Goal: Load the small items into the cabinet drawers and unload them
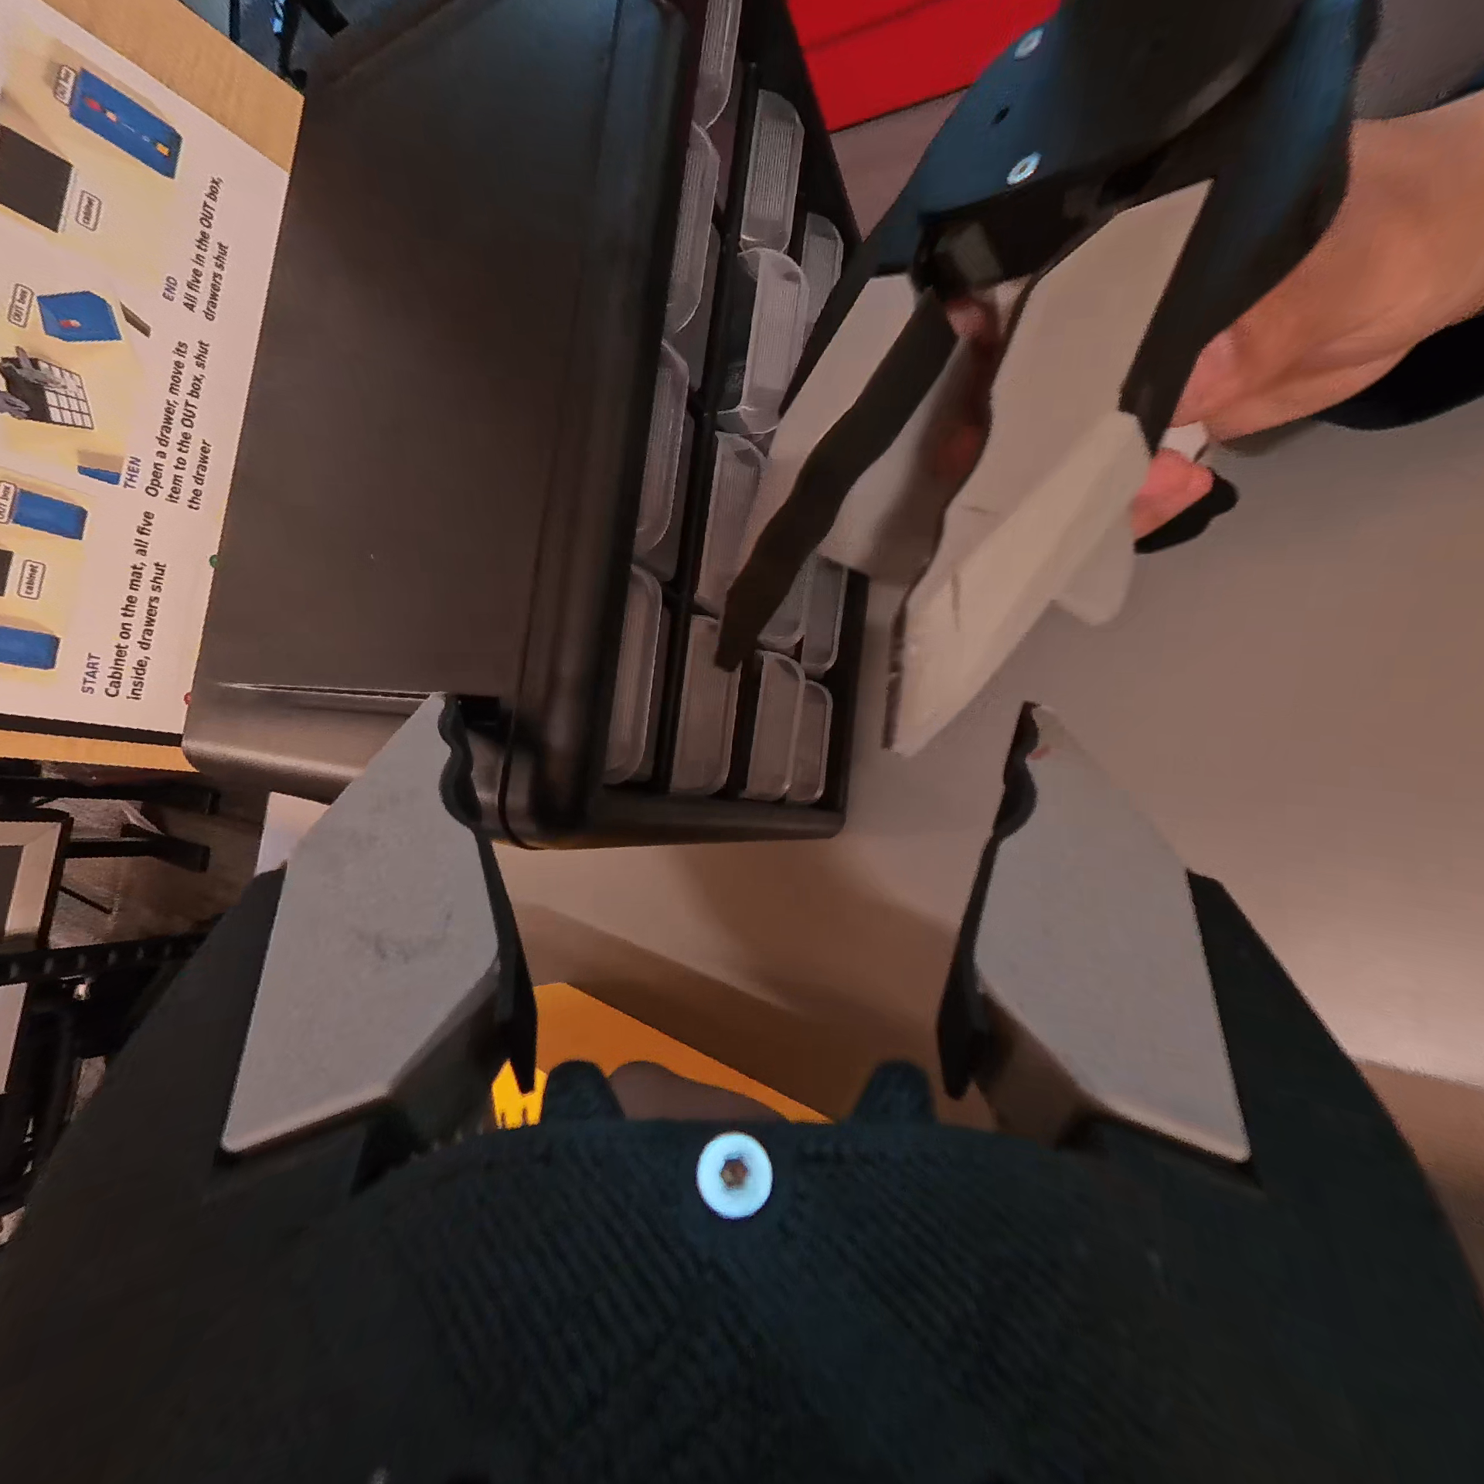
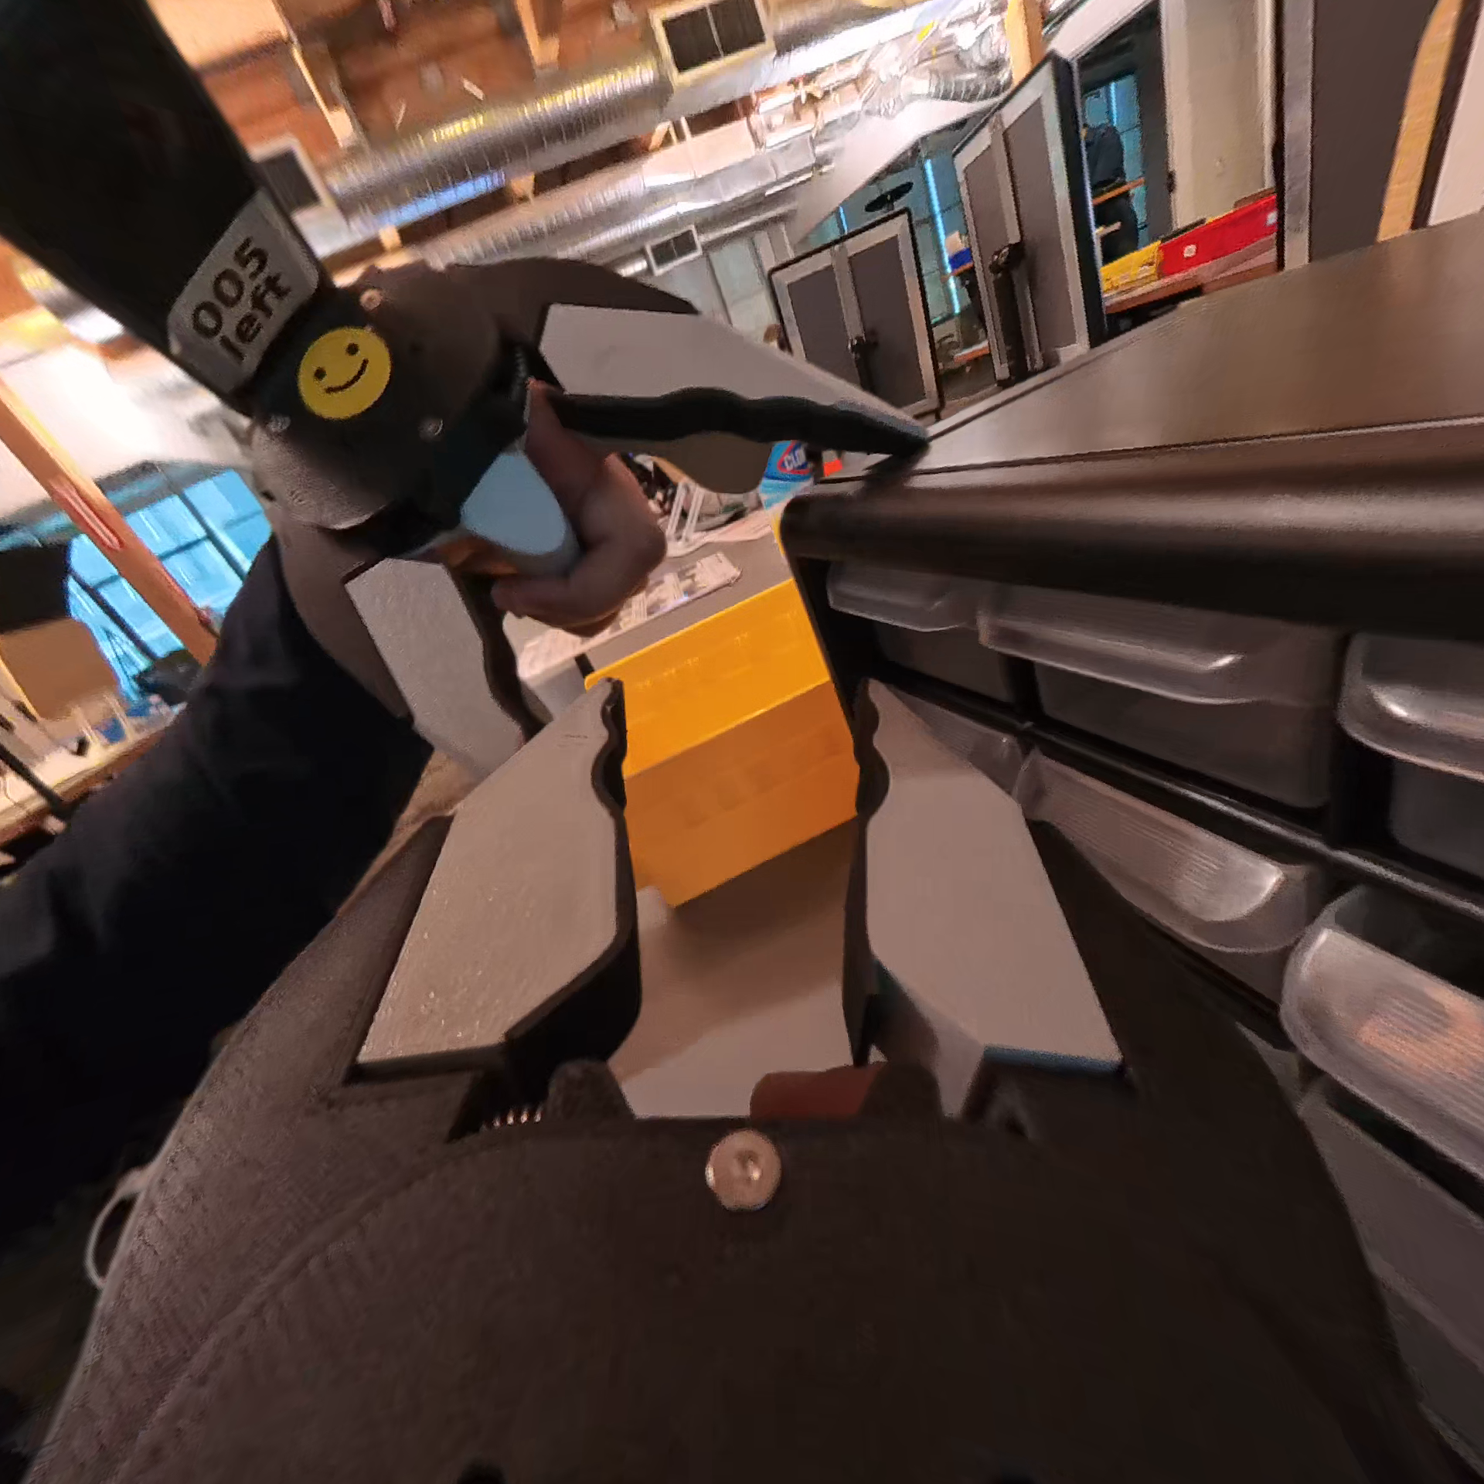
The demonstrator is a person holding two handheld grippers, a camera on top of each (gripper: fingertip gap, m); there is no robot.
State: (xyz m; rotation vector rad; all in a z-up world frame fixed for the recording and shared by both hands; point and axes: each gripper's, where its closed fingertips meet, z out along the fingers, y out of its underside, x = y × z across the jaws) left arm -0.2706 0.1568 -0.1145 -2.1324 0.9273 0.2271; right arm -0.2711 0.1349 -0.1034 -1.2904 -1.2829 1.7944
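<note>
— Fingers point(image 1: 458, 771) on the left gripper point(image 1: 735, 755) are spread wide, holding nothing; one tip rests against the top corner of the black cabinet point(image 1: 417, 385), the other hangs over the desk point(image 1: 1245, 723).

— And the right gripper point(image 2: 739, 747)?

— Parted too, with nothing between them. They sit just beside the clear drawers point(image 2: 1164, 666), all of which look shut. Behind them, a yellow box point(image 2: 723, 771) stands on the desk against the cabinet's side.

— Any small items showing?

— None that I can see; the drawers are too blurred to tell.

— What could go wrong?

— I'd guess the cabinet could tip or slide when a drawer is pulled, as the left tip barely steadies it. A hurried right tip could also catch the wrong handle, since the drawers sit so close.
</note>
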